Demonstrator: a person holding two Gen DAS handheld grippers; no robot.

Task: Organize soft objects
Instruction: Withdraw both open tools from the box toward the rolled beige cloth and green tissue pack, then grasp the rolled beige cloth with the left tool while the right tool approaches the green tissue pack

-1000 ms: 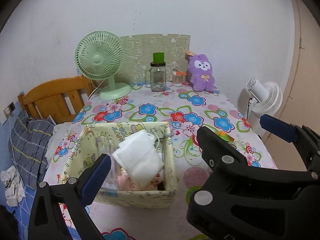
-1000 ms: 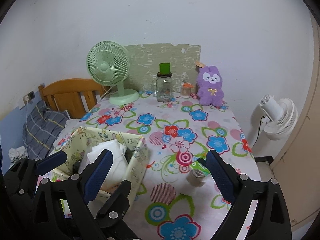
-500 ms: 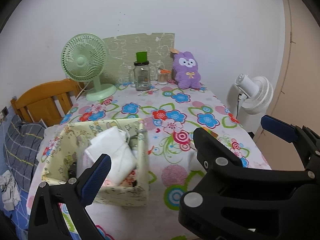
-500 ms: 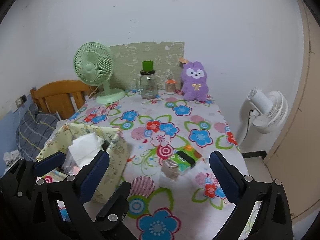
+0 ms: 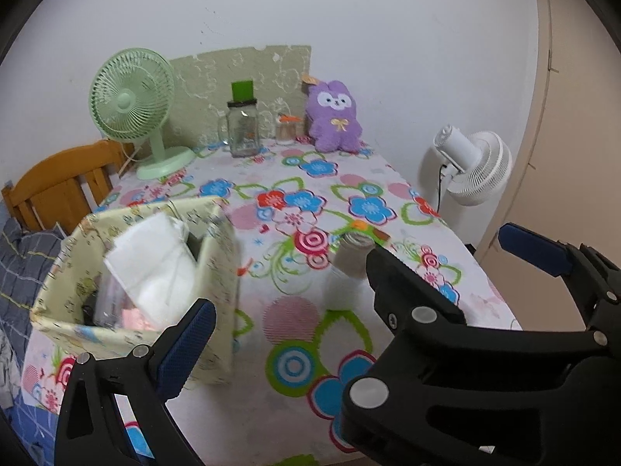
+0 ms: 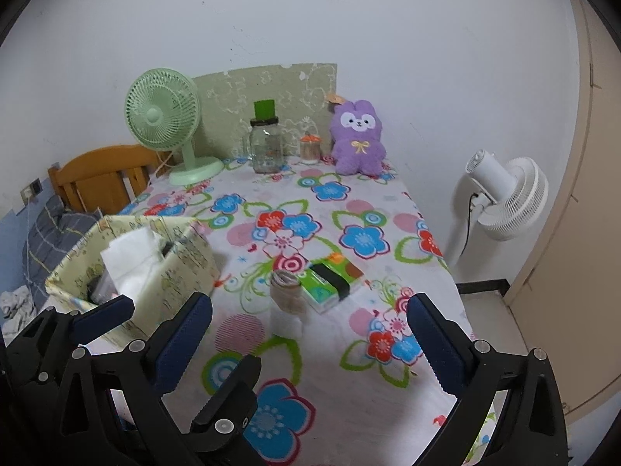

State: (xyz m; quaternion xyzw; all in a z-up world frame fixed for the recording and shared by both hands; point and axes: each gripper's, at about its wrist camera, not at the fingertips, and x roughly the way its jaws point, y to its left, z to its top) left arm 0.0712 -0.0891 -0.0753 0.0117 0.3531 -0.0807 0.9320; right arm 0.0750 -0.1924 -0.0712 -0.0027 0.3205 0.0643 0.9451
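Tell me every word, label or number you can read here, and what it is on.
None can be read.
Green packet: printing too blurred.
Fabric basket: small cartoon print, any lettering too small.
Tag on the purple plush: too small.
Glass jar: no legible label.

Surface (image 6: 349,349): white cloth with red, blue, pink and green flower print. Fabric bin (image 6: 186,264): pale yellow, small cartoon pattern. Folded cloth (image 6: 132,260) inside: white. Plush rabbit (image 6: 359,138): purple, white face, yellow bow. Desk fan (image 6: 163,112): mint green. Tissue pack (image 6: 330,281): green with black band. Floor fan (image 6: 508,194): white. Claw pads (image 6: 182,341): dark blue on black frames
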